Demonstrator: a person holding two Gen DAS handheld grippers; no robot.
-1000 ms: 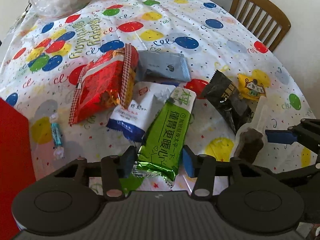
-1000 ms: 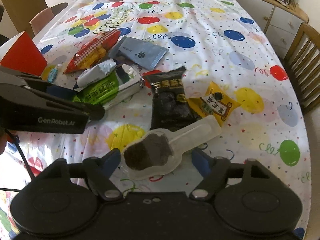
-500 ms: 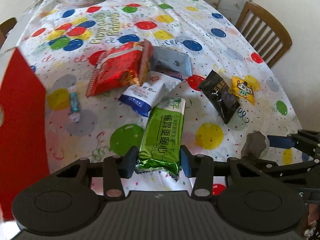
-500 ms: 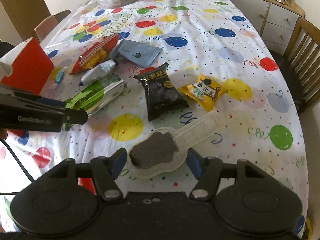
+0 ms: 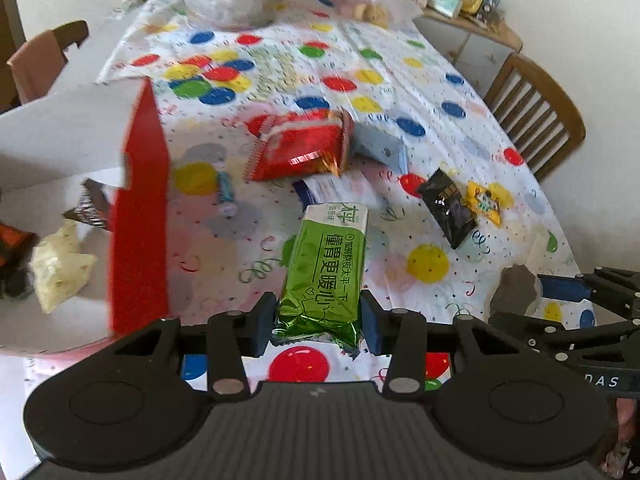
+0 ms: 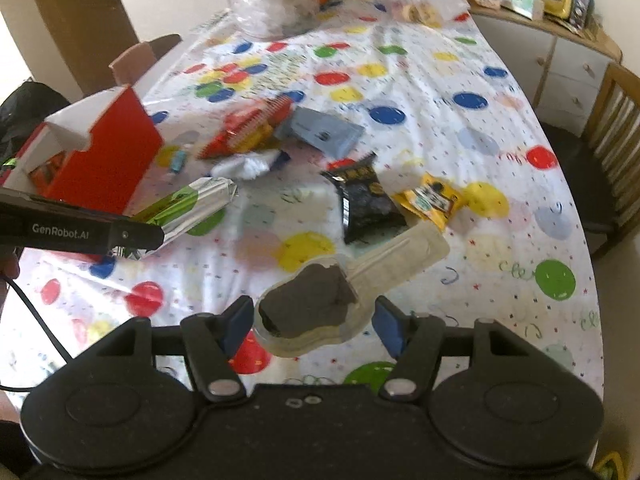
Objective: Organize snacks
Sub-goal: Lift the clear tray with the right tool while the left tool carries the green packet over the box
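L gripper [image 5: 318, 320] clamped on load; R gripper [image 6: 314, 326] likewise, both raised

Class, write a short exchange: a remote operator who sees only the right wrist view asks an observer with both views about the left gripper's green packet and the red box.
Operator: From the side I can't see how the left gripper sits. Is it closed on the green packet?
Observer: Yes, one finger presses each long edge near the packet's end.
Operator: My right gripper holds the dark snack in clear wrap. What is inside the red box?
Observer: A pale yellow packet and a brown wrapper lie inside.
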